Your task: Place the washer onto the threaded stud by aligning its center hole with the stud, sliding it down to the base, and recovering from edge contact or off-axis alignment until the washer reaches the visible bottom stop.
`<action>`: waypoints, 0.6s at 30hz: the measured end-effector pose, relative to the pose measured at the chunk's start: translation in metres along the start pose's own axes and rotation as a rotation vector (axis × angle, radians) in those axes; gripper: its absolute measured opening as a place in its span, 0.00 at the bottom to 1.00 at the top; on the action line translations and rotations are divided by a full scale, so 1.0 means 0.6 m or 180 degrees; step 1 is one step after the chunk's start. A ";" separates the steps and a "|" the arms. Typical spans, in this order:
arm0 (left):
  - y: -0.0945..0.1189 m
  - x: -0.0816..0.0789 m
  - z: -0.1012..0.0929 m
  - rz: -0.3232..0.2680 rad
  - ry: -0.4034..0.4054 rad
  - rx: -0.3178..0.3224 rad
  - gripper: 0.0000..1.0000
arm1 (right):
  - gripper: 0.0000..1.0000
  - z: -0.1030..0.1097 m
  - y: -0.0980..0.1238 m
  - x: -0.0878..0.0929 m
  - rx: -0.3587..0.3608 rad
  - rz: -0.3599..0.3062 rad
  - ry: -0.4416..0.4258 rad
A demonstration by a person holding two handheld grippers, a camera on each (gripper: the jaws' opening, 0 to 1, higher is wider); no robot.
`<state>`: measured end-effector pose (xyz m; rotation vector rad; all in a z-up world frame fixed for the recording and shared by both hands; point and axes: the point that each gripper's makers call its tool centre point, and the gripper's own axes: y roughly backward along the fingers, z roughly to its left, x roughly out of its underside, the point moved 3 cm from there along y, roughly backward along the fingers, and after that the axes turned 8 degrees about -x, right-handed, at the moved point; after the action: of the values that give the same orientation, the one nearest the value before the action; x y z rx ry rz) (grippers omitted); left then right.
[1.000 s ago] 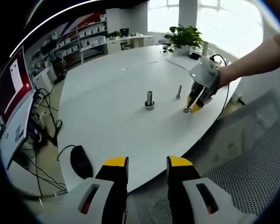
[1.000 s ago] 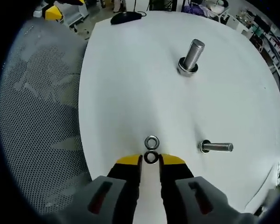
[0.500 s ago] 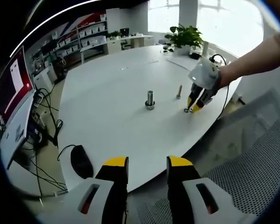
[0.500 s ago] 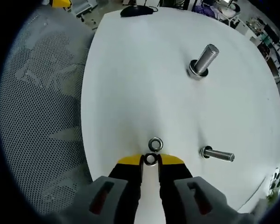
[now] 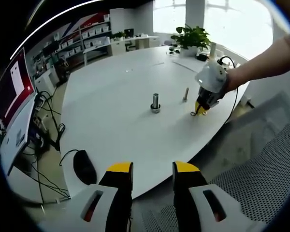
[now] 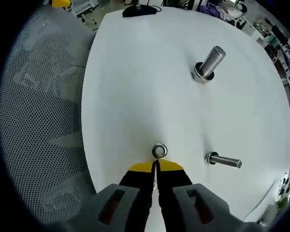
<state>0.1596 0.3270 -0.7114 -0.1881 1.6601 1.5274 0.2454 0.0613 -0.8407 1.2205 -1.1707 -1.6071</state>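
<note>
Right tongs (image 6: 156,166) pinched together behind a washer (image 6: 158,151), smaller bolt (image 6: 224,161) nearby; left tongs (image 5: 152,169) parted.

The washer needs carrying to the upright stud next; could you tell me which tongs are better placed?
Right. The right tongs are at the washers, jaws closed beside the loose washer; the left tongs hang off the table.

A black computer mouse (image 5: 83,167) lies at the near edge of the white counter (image 5: 111,92), its cable hanging down. A potted green plant (image 5: 189,37) stands at the far end. A monitor (image 5: 12,101) is at left. Grey mesh chair (image 6: 38,121) beside the counter.
</note>
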 end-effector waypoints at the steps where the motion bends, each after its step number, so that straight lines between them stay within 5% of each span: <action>1: 0.000 0.000 0.000 0.0004 0.0000 0.0002 0.31 | 0.04 -0.001 0.000 0.001 -0.0036 -0.0023 -0.0021; 9: -0.001 0.000 0.002 0.0004 0.0006 -0.0004 0.31 | 0.09 -0.005 0.002 0.003 -0.0242 -0.0133 -0.0333; 18: -0.001 -0.001 0.001 -0.0015 0.0015 -0.0001 0.31 | 0.19 -0.001 0.019 0.037 -0.0177 -0.0093 -0.0218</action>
<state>0.1606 0.3273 -0.7113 -0.1956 1.6620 1.5248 0.2416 0.0375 -0.8355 1.1600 -1.1478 -1.7040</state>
